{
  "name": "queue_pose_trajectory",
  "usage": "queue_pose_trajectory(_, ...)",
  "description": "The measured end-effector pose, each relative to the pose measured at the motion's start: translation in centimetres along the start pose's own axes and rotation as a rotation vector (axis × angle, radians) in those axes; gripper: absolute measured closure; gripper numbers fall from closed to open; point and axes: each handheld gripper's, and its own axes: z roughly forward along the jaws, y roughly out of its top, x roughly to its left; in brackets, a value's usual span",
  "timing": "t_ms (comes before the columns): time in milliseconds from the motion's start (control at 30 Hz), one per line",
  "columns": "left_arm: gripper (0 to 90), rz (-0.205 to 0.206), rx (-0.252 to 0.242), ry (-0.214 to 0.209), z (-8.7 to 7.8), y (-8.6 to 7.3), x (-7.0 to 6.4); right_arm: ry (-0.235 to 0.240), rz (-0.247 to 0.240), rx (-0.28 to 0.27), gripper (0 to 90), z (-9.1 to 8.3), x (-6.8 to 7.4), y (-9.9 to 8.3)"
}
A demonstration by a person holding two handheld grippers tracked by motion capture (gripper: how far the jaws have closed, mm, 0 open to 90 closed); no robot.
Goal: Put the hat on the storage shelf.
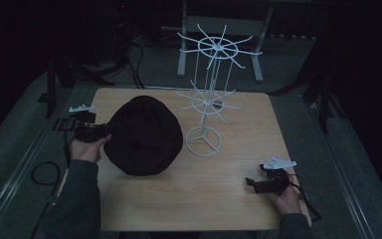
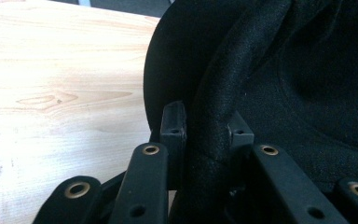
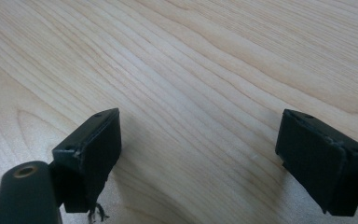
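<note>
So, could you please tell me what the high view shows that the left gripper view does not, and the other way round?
The high view alone takes in the white wire rack standing right of the black hat, the right gripper resting open near the table's front right corner, and both of the person's forearms. The left gripper view alone shows, up close, the left gripper with its jaws shut on the hat's rolled edge. Both share the hat, the wooden table and the left gripper at the hat's left side.
</note>
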Motion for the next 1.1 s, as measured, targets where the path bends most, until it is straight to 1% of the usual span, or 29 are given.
queue_pose_trajectory(100,76.3,-0.003,-0.004,-0.004,-0.1,0.1,-0.1,0.000,0.000,0.000,14.0,0.0,0.0,0.0)
queue_pose_trajectory(133,76.3,-0.011,-0.014,-0.011,-0.2,0.2,-0.1,0.000,0.000,0.000,14.0,0.0,0.0,0.0)
queue_pose_trajectory(200,76.3,-0.014,-0.017,-0.016,-0.2,0.2,-0.1,0.000,0.000,0.000,14.0,0.0,0.0,0.0)
queue_pose_trajectory(233,76.3,-0.024,-0.022,-0.026,-0.3,0.2,0.0,0.000,0.000,0.000,14.0,0.0,0.0,0.0)
queue_pose_trajectory(300,76.3,-0.030,-0.027,-0.032,-0.3,0.2,0.0,0.000,0.000,0.000,14.0,0.0,0.0,0.0)
queue_pose_trajectory(400,76.3,-0.030,-0.036,-0.027,-0.4,0.2,-0.1,0.000,0.000,0.000,14.1,0.0,0.0,0.0)
queue_pose_trajectory(767,76.3,-0.043,-0.059,-0.036,-0.6,0.7,-0.6,0.000,0.002,0.000,14.1,0.0,0.0,0.0)
queue_pose_trajectory(933,76.3,-0.054,-0.077,-0.066,-0.8,1.1,-0.9,0.000,0.003,0.000,14.1,0.0,0.0,0.0)
queue_pose_trajectory(1100,76.2,-0.060,-0.089,-0.076,-1.0,1.5,-1.0,-0.001,0.002,0.000,14.1,0.0,0.0,0.0)
